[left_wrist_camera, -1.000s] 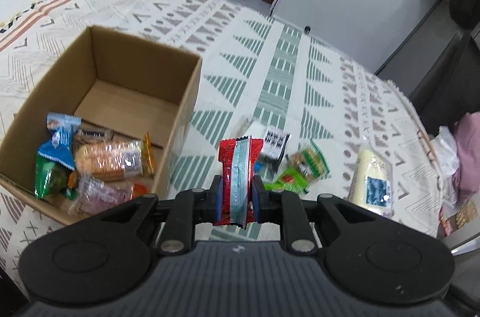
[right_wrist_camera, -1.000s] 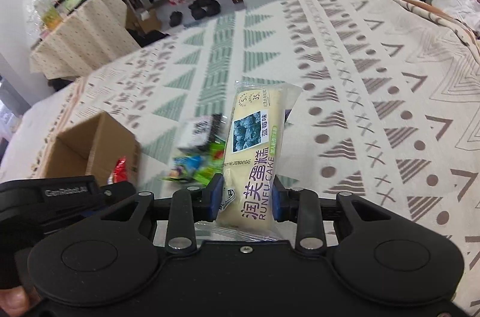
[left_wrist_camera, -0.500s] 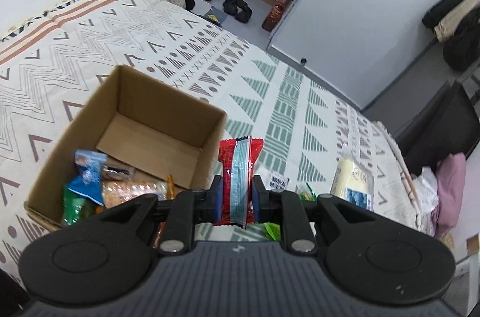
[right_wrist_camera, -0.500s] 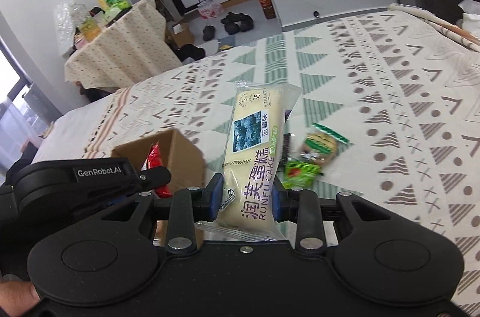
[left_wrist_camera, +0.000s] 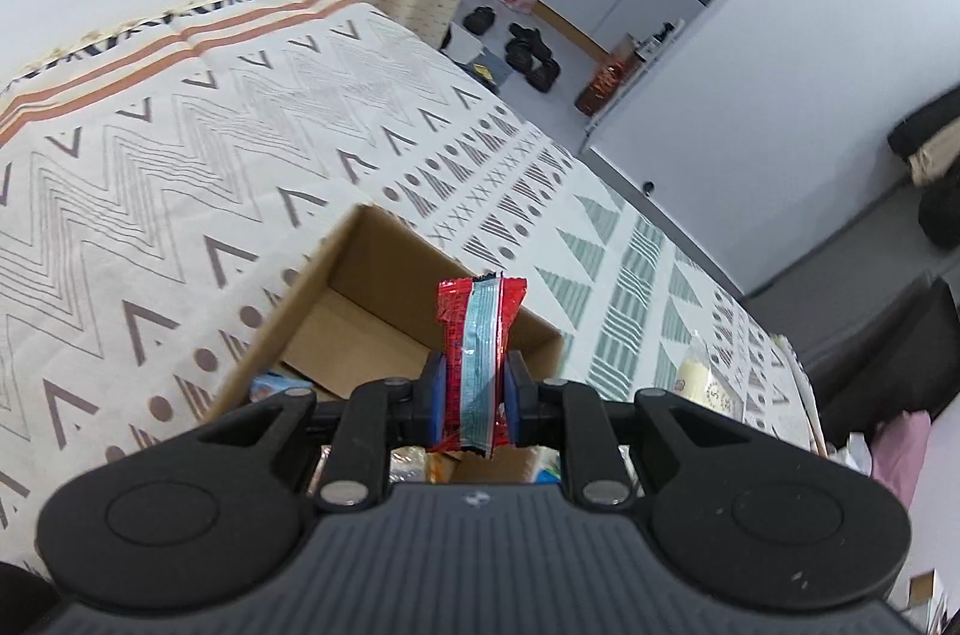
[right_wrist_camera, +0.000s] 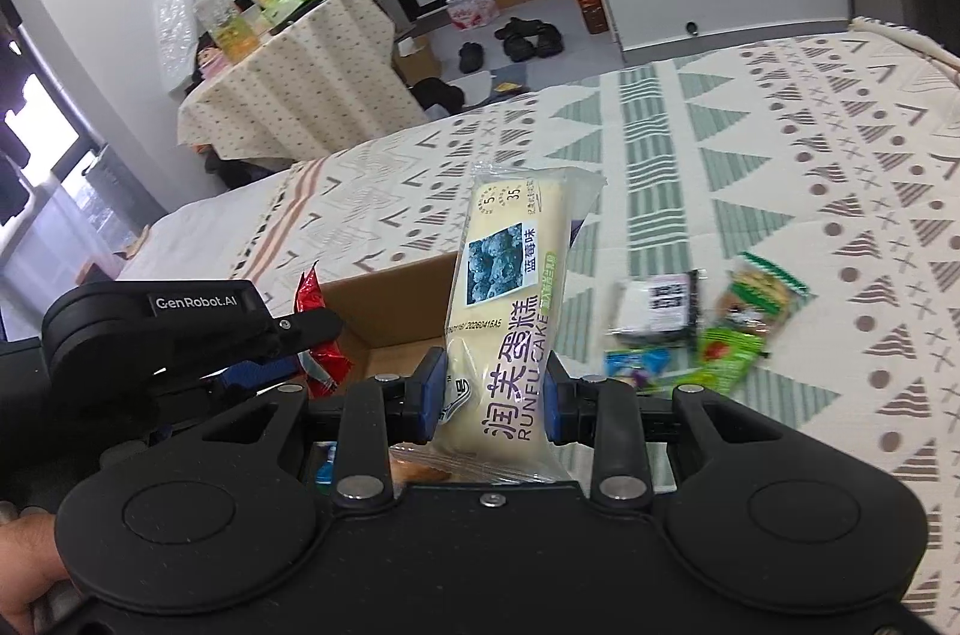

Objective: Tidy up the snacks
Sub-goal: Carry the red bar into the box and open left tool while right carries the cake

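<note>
My left gripper (left_wrist_camera: 474, 395) is shut on a red snack packet (left_wrist_camera: 480, 329) with a pale blue stripe, held upright over the open cardboard box (left_wrist_camera: 360, 263) on the patterned bedspread. Several snacks lie in the box, mostly hidden behind the fingers. My right gripper (right_wrist_camera: 489, 389) is shut on a cream cake packet (right_wrist_camera: 510, 275) with a blueberry picture, just right of the box (right_wrist_camera: 390, 305). In the right wrist view the left gripper (right_wrist_camera: 312, 335) with its red packet (right_wrist_camera: 312, 293) hangs over the box's left side.
Loose snacks lie on the bedspread to the right: a black-and-white packet (right_wrist_camera: 660, 305) and green packets (right_wrist_camera: 729, 353). Beyond the bed's far edge stand a cloth-covered table (right_wrist_camera: 288, 89) with bottles, shoes (right_wrist_camera: 528, 38) on the floor and a white wall. A hand (right_wrist_camera: 24, 563) holds the left gripper.
Both grippers have travelled left toward the box, each keeping its packet. The box now lies directly under the left gripper, and the loose snacks have slid to the right of view.
</note>
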A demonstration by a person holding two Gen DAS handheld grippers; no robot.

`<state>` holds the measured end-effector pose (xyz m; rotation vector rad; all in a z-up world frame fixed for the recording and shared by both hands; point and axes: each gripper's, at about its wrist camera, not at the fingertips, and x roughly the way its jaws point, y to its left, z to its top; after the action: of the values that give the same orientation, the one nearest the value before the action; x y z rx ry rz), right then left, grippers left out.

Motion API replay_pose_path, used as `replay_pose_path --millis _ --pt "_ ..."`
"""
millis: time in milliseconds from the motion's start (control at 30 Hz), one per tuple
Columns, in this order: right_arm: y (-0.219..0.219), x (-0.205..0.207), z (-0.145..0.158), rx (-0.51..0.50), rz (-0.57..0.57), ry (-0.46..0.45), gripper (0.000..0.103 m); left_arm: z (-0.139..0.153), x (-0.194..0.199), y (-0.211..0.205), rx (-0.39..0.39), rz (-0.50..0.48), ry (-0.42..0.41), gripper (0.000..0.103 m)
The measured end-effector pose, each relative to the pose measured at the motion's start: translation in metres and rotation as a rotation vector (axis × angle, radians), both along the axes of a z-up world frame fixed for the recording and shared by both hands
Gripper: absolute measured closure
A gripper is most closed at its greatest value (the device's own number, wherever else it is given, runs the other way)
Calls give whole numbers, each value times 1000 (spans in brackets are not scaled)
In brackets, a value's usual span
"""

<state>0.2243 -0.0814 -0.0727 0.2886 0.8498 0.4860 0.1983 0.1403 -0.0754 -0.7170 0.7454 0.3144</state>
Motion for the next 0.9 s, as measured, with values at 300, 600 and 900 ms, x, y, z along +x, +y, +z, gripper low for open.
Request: replay_pose_path --millis 300,600,900 --pt "39 11 -7 6 50 21 72 -17 3 26 -41 54 38 85" --pt "65 23 -18 2 81 42 72 -29 5 41 -48 120 76 64" --pt "88 32 -13 -21 182 -6 70 -32 8 42 -41 132 93 51"
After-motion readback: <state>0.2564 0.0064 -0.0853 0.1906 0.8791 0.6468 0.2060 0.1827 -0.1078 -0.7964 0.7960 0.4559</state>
